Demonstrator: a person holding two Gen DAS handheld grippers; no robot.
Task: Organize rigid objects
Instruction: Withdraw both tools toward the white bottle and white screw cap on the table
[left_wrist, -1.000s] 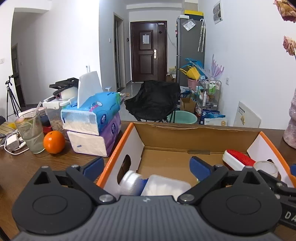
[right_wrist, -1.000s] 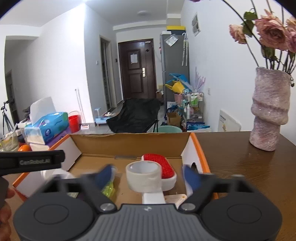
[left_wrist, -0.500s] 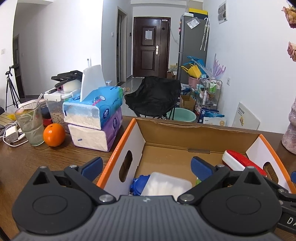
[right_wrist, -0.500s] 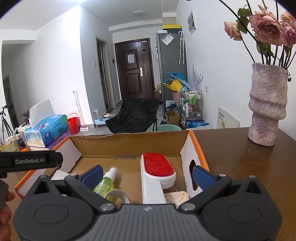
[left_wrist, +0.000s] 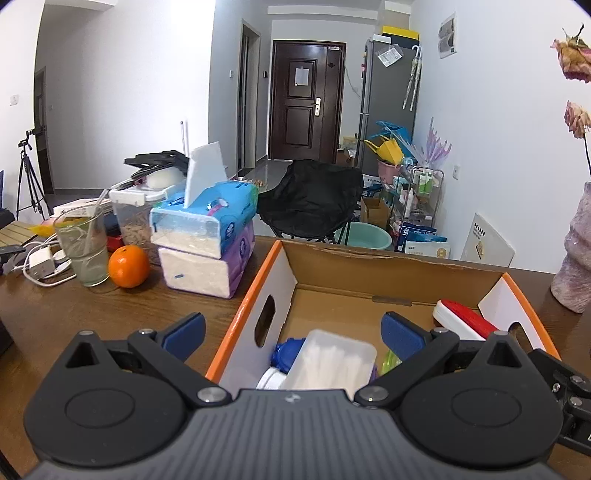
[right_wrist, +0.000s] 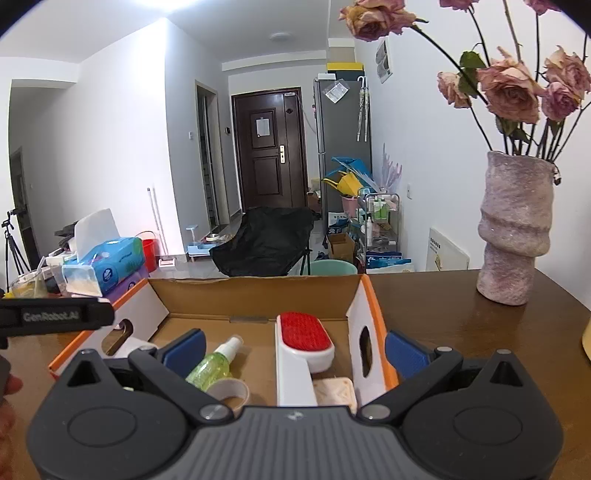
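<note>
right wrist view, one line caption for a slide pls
Open tongs above a cardboard box holding a lint brush, green spray bottle and tape roll.

- Box (right_wrist: 258, 293): I see plain brown corrugated cardbd inside, matt; white end flaps w/ orange edging.
- Table (right_wrist: 461, 332): dark wood, grain visible, slight sheen.
- Lint brush (right_wrist: 304, 341): smooth glossy white plastic, red pad looks fuzzy.
- Spray bottle (right_wrist: 214, 363): clear green plastic, shiny.
- Tape roll (right_wrist: 229, 393): pale, matt.
- Swab case (left_wrist: 328, 363): translucent plastic.
- Vase (right_wrist: 515, 229): rough, grainy, pinkish-grey.
- Both grippers (right_wrist: 293, 349) (left_wrist: 291, 334): matt black plastic, blue pads, metal pivot screws.
</note>
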